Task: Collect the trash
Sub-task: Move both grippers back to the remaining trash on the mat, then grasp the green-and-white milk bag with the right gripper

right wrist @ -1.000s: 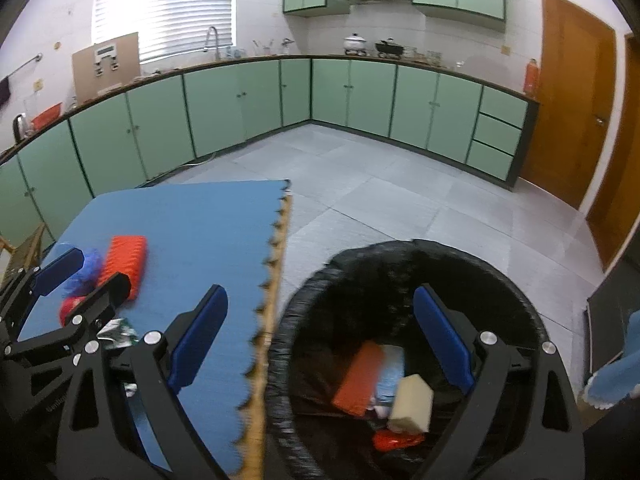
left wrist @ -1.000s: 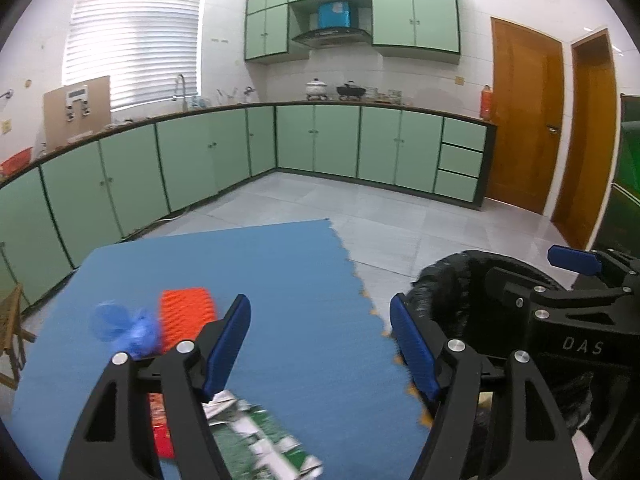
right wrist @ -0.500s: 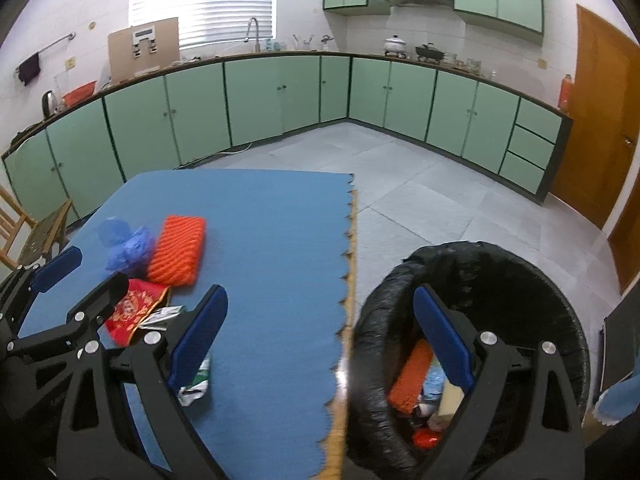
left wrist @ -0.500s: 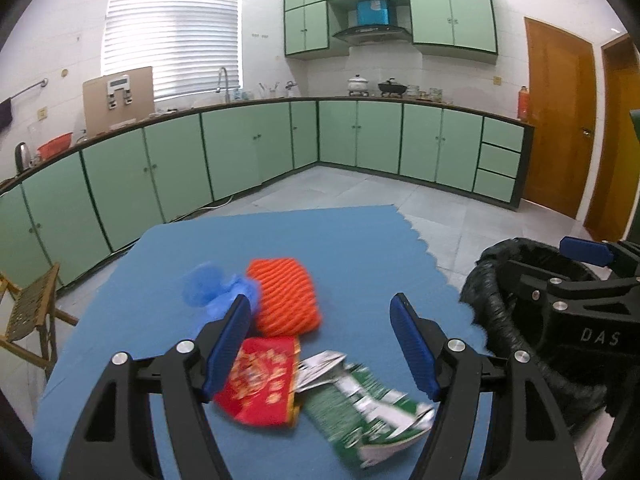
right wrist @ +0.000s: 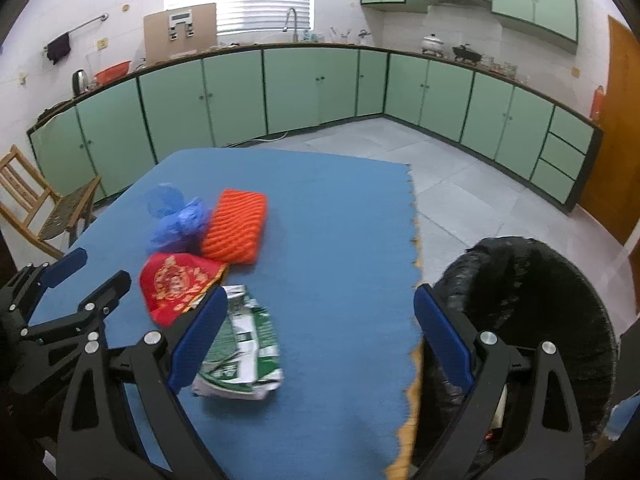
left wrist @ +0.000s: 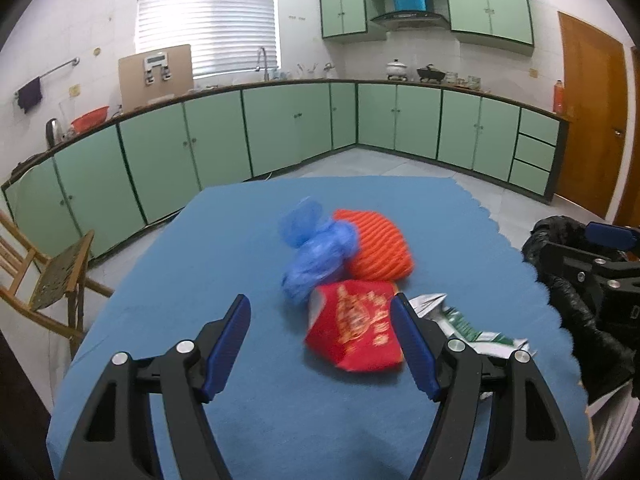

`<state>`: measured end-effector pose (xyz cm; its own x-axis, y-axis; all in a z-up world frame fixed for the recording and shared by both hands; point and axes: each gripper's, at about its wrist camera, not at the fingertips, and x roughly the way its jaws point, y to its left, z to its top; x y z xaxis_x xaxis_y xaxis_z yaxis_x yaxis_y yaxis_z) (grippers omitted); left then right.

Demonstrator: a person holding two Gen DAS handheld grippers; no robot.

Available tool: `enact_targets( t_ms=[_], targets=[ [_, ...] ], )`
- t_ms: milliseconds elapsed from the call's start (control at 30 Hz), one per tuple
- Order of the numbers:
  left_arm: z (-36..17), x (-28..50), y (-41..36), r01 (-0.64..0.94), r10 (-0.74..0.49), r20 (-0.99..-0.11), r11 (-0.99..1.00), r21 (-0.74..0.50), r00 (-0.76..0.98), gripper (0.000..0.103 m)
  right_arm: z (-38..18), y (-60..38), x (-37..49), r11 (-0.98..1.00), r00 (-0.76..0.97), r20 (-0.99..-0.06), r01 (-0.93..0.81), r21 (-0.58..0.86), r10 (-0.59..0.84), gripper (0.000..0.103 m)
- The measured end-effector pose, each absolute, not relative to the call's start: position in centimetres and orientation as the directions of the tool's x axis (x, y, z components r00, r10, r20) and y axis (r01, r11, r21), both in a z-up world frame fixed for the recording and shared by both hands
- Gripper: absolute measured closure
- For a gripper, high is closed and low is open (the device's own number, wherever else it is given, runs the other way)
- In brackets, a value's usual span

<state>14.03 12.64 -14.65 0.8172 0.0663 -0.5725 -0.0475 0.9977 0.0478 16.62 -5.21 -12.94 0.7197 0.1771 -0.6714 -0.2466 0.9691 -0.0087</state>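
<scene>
Standing beside blue mat (right wrist: 340,220), black-lined trash bin (right wrist: 532,280), contents hidden

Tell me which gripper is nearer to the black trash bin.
Right. The right gripper hangs open at the mat edge, one finger in front of the black trash bin. The left gripper is over the red packet, farther away.

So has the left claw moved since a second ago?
Yes. The left claw swung left, off the bin, and now faces the trash pile on the blue mat.

Left gripper (left wrist: 320,340) jaws apart, empty — right gripper (right wrist: 320,336) jaws apart, empty; both pitched downward.
</scene>
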Motion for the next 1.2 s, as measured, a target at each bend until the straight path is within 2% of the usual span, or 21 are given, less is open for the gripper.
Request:
enact_targets(
  t_ms=[467,1067,1100,1133,1200],
  targets=[
    [-15.9,13.5,15.6,-0.100,0.108,-0.592,0.994,0.046,0.798,0.032,-17.2,-0.7,16.6,0.936,0.631,-0.744,-0.352,-0.024,0.219,0.012],
    [-16.9,13.8,16.5,-0.118,0.119,-0.617,0.992,0.041,0.778,0.032,-21.2,1.5,17.7,0.927,0.571,-0.797,-0.373,-0.036,0.199,0.012],
    [-17.0,13.8,16.4,-0.118,0.118,-0.618,0.992,0.041,0.777,0.032,-21.3,1.5,17.8,0.927,0.567,-0.799,-0.374,-0.032,0.201,0.015],
    [-17.0,13.8,16.3,-0.117,0.116,-0.619,0.992,0.040,0.777,0.032,-21.5,1.4,17.9,0.926,0.562,-0.802,-0.377,-0.029,0.203,0.024],
    [-17.1,13.9,16.2,-0.115,0.115,-0.622,0.993,0.039,0.775,0.032,-22.0,1.4,18.4,0.922,0.532,-0.819,-0.387,-0.009,0.215,0.031]
  ],
)
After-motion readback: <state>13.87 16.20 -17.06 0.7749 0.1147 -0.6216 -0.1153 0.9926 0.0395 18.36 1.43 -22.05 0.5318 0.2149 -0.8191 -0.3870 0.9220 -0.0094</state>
